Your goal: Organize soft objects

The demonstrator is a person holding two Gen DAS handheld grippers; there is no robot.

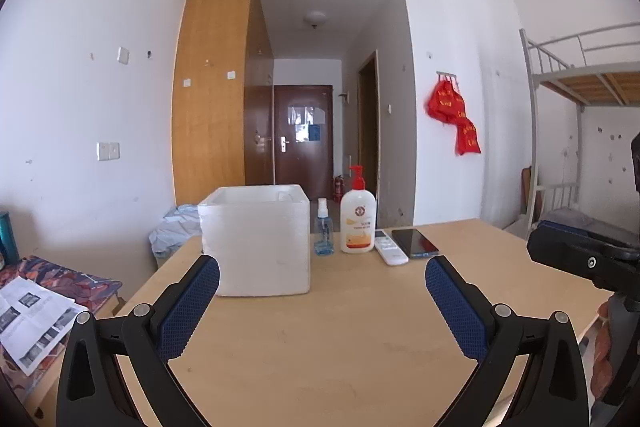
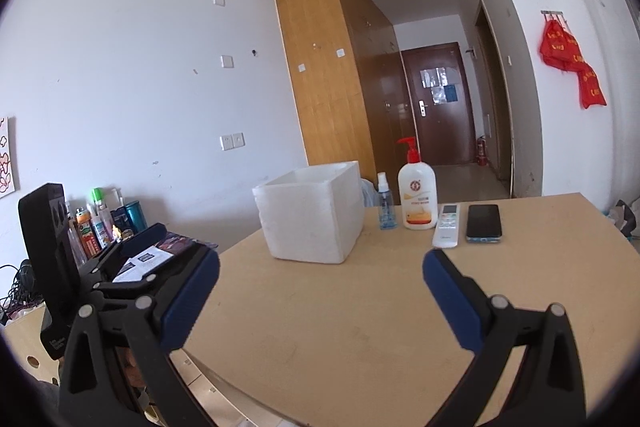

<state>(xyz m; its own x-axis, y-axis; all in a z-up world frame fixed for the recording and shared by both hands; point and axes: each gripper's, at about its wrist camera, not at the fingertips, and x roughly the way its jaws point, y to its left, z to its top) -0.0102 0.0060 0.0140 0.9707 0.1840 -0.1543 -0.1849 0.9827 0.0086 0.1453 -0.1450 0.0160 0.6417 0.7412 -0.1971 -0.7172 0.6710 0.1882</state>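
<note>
A white foam box point(image 1: 256, 243) point(image 2: 312, 213) stands open-topped on the wooden table point(image 1: 340, 339) point(image 2: 360, 307), towards its far left. My left gripper point(image 1: 322, 277) hovers over the table's near side, open, with nothing between its blue pads. The box is just beyond its left fingertip. My right gripper point(image 2: 320, 271) is open too and empty, held above the table in front of the box. Its body shows at the right edge of the left wrist view. What lies inside the box is hidden.
Behind the box stand a small spray bottle point(image 1: 323, 233) point(image 2: 386, 203) and a pump lotion bottle point(image 1: 358, 217) point(image 2: 416, 193), then a white remote point(image 1: 390, 247) point(image 2: 447, 225) and a dark phone point(image 1: 414, 243) point(image 2: 483, 223). A side shelf with bottles point(image 2: 100, 219) and papers point(image 1: 32, 315) is left of the table.
</note>
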